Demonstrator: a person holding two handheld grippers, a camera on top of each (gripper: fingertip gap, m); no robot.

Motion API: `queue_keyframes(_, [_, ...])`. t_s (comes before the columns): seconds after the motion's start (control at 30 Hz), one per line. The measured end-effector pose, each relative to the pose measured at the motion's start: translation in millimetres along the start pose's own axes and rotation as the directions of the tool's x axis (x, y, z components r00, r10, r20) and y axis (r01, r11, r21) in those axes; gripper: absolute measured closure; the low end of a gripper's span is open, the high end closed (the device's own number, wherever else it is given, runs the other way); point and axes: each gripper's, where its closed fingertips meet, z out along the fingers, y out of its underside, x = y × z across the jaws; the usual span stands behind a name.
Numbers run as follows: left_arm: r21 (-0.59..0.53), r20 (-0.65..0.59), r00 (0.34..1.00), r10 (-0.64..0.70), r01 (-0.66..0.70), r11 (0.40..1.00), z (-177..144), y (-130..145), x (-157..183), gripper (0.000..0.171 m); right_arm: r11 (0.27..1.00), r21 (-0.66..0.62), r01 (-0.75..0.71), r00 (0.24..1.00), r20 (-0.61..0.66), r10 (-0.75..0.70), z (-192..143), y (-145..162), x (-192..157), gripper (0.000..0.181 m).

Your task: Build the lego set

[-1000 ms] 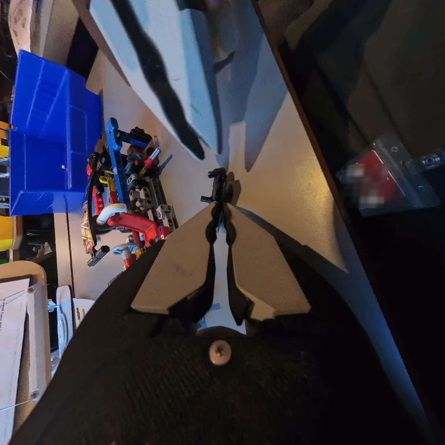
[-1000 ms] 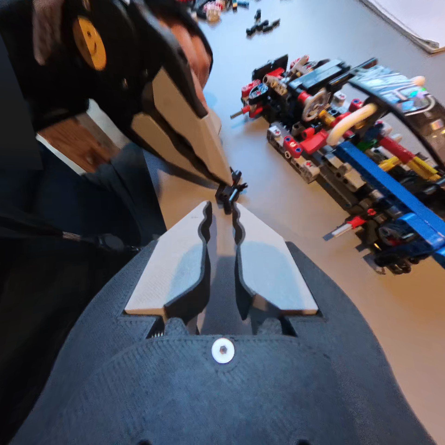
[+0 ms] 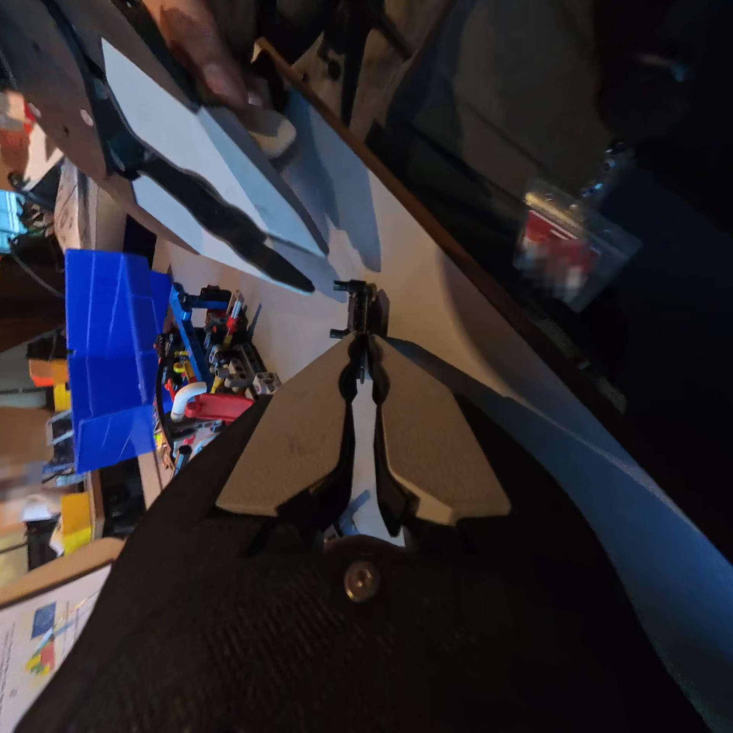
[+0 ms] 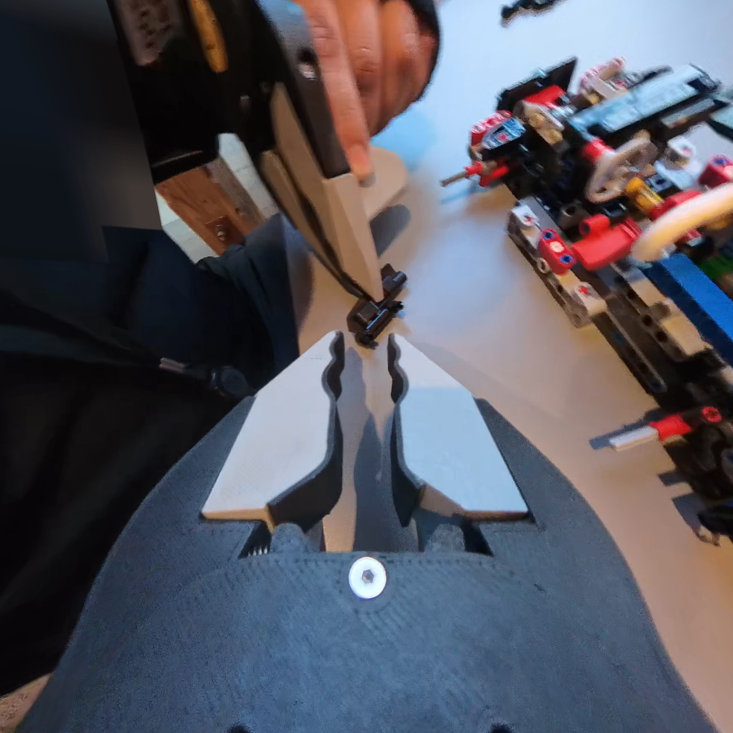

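Note:
My left gripper (image 3: 363, 340) is shut on a small black lego piece (image 3: 359, 311) and holds it just above the table. In the right wrist view the same gripper (image 4: 373, 293) comes in from the upper left with the black piece (image 4: 377, 311) at its tips. My right gripper (image 4: 363, 337) is open, and its tips are just short of the black piece, one on each side. It also shows in the left wrist view (image 3: 305, 283), close to the left of the piece. The part-built lego model (image 4: 618, 238) lies on the table to the right and also shows in the left wrist view (image 3: 214, 357).
A blue bin (image 3: 111, 357) stands behind the model. A printed booklet (image 3: 35, 642) lies at the lower left. The table's dark edge (image 3: 476, 273) runs close behind the held piece. Loose black parts (image 4: 523, 6) lie far off. A person's hand (image 4: 369, 71) holds the left gripper. My left and right fingertips are right by each other.
The two grippers have come closer together. My right gripper's tips now flank the black piece, which my left gripper still holds. Both views have tilted slightly.

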Motion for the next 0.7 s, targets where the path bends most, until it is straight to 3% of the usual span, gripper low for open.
queue_keyframes(0.07, [0.043,-0.046,0.999,0.023,-0.021,0.999,-2,0,4,0.171,0.995,0.003,0.099,0.995,0.025,-0.099,0,0,-11,0.158])
queue_keyframes(0.2, [0.077,-0.158,0.983,0.096,-0.084,0.993,-4,-1,4,0.171,0.952,-0.052,0.301,0.954,0.005,-0.301,7,4,-14,0.168])
queue_keyframes(0.37, [0.066,-0.247,0.956,0.159,-0.147,0.987,-2,-1,2,0.171,0.902,-0.097,0.422,0.906,0.001,-0.423,13,1,-10,0.171])
queue_keyframes(0.7, [0.08,-0.257,0.954,0.153,-0.137,0.987,0,-4,3,0.171,0.815,-0.141,0.562,0.827,0.063,-0.559,13,9,-10,0.178])
